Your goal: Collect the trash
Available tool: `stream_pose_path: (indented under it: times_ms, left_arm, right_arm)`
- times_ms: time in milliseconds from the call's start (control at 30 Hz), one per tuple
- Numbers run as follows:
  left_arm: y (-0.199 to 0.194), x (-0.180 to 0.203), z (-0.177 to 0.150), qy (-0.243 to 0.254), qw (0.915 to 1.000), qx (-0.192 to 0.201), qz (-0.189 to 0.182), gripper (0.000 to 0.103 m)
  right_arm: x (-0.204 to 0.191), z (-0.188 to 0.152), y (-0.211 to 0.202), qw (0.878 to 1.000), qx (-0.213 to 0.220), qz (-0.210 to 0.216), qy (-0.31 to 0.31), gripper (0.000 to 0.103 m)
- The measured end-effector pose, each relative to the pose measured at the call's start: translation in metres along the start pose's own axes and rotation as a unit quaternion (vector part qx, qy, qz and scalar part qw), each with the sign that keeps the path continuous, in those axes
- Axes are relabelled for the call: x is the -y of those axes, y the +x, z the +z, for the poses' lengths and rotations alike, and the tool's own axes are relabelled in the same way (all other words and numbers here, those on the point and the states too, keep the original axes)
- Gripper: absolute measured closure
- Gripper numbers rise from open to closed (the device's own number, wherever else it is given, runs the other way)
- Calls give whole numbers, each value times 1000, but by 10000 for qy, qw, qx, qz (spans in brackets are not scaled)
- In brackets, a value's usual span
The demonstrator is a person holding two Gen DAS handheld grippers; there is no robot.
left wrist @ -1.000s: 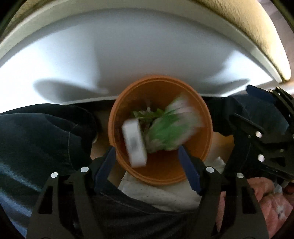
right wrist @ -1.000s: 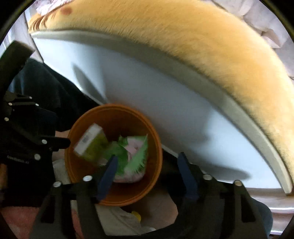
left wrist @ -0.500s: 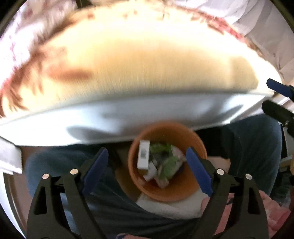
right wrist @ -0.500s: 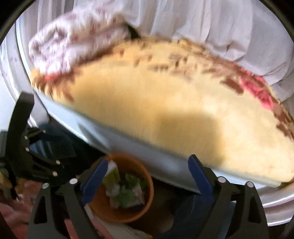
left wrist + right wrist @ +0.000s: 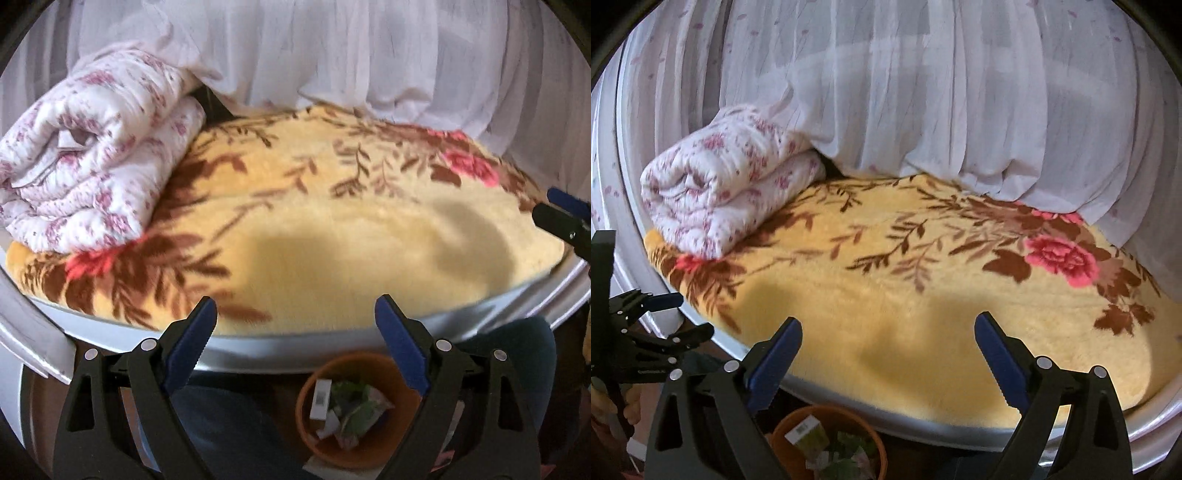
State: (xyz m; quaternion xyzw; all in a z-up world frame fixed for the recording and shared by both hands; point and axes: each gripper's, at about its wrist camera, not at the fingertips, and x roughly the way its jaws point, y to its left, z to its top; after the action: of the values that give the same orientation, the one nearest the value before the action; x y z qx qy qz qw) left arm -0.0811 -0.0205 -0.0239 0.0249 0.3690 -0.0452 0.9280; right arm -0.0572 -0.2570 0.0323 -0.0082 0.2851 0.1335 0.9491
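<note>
An orange bin (image 5: 321, 443) sits low between the person's legs, below the bed edge; it also shows in the right wrist view (image 5: 783, 430). It holds a small white and green box (image 5: 320, 399) (image 5: 809, 435) and crumpled green and pink wrappers (image 5: 356, 411) (image 5: 846, 458). My left gripper (image 5: 295, 314) is open and empty, raised over the bed edge. My right gripper (image 5: 888, 332) is open and empty, also raised over the bed. The left gripper shows at the left edge of the right wrist view (image 5: 665, 321).
A yellow floral blanket (image 5: 923, 295) covers the bed, which has a white frame edge (image 5: 295, 347). A rolled pink-flowered quilt (image 5: 727, 188) lies at the back left. White curtains (image 5: 923, 92) hang behind. The person's jeans-clad legs (image 5: 221, 424) flank the bin.
Both grippers have lifted up and away from the bin, tilting from looking down into it to looking across the bed. The trash has settled in the bin.
</note>
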Motion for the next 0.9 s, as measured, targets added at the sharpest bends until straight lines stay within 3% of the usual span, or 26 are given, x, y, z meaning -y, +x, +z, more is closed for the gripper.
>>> stream_pose_path:
  times_ms: [300,900]
  left_arm:
    - [-13,-2,17,-114,9993,349,38,18]
    - [-12,0,19,-129,9991,405,18,18]
  right_arm:
    - [4,10,-6,9998,183,-93,78,10]
    - [14,11,-8,9993,239,-241,176,10]
